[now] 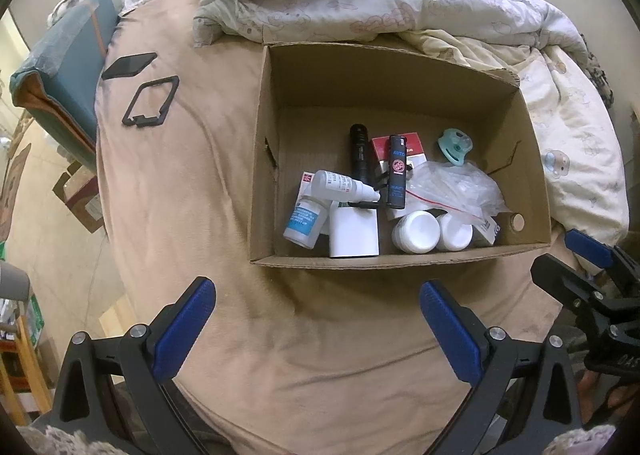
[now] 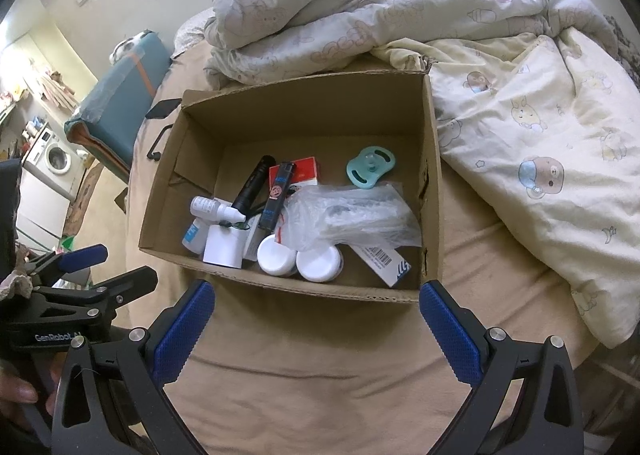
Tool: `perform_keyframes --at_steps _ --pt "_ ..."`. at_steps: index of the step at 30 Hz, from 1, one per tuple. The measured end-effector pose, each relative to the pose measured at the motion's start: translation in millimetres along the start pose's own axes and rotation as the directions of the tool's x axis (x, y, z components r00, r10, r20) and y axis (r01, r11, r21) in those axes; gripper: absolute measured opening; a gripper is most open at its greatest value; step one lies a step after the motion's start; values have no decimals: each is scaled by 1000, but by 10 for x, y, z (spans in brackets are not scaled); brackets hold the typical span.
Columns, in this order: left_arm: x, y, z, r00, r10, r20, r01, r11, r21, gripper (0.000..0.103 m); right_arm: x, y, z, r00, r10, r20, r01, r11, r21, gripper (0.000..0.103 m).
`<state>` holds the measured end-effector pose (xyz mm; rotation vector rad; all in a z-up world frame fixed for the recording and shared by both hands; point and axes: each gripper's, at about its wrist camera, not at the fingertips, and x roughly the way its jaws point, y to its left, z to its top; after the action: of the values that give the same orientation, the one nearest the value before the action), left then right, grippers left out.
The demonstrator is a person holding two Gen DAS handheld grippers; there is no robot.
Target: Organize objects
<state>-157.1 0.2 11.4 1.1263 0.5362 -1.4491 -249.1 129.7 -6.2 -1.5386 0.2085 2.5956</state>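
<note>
An open cardboard box stands on the tan bed sheet; it also shows in the right wrist view. Inside lie white bottles, two white jars, a black flashlight, a black lighter, a red carton, a teal pacifier and a clear plastic bag. A black phone and a black frame lie on the sheet left of the box. My left gripper and my right gripper are open and empty, in front of the box.
A rumpled quilt is piled behind the box and a cream blanket lies to its right. A teal chair stands at the bed's left edge. A washing machine stands farther left.
</note>
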Motion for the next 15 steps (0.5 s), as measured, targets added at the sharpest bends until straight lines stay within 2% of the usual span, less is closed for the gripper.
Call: perform_keyframes --at_steps 15 --pt "4 9 -2 1000 -3 -2 3 1000 3 102 -9 -26 -3 1000 3 -1 -3 1000 14 103"
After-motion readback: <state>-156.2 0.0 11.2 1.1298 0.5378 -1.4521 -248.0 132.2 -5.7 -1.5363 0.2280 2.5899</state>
